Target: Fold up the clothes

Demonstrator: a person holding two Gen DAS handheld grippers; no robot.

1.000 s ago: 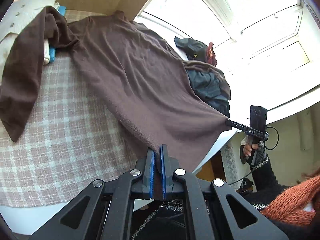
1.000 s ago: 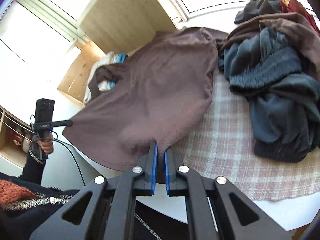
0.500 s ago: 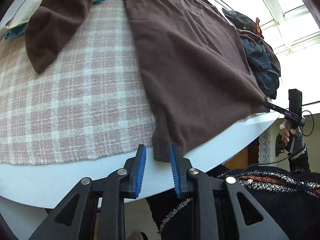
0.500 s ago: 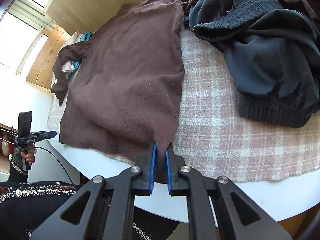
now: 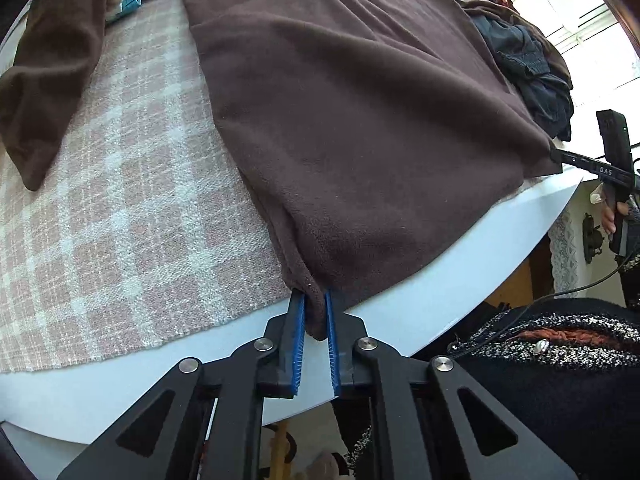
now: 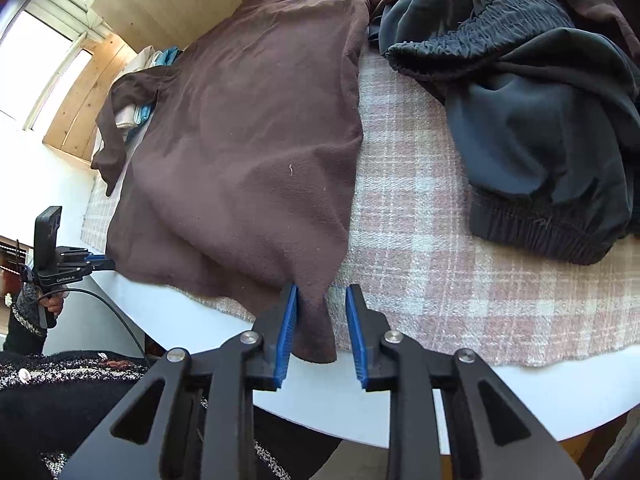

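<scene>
A brown long-sleeved shirt (image 5: 360,120) (image 6: 240,140) lies spread flat on the plaid cloth (image 5: 120,200) of a round white table (image 5: 440,280). One sleeve (image 5: 48,72) trails off to the far left. My left gripper (image 5: 315,296) is shut on the shirt's near hem corner at the table edge, and wrinkles run into its pads. My right gripper (image 6: 322,290) stands open at the other hem corner. That corner hangs loose between the blue pads and touches only the left one. Each gripper shows small in the other's view: the right (image 5: 560,156), the left (image 6: 96,262).
A heap of dark blue-grey and brown clothes (image 6: 540,100) (image 5: 528,68) sits on the plaid cloth (image 6: 420,200) right of the shirt. Folded cream and blue items (image 6: 140,112) lie at the far left under the sleeve. The person's dark knit sleeve (image 5: 560,360) is close below.
The shirt, held up by both grippers a second ago, now lies flat. The left gripper opened, then closed on its hem corner again. The right gripper has just opened and let its corner go.
</scene>
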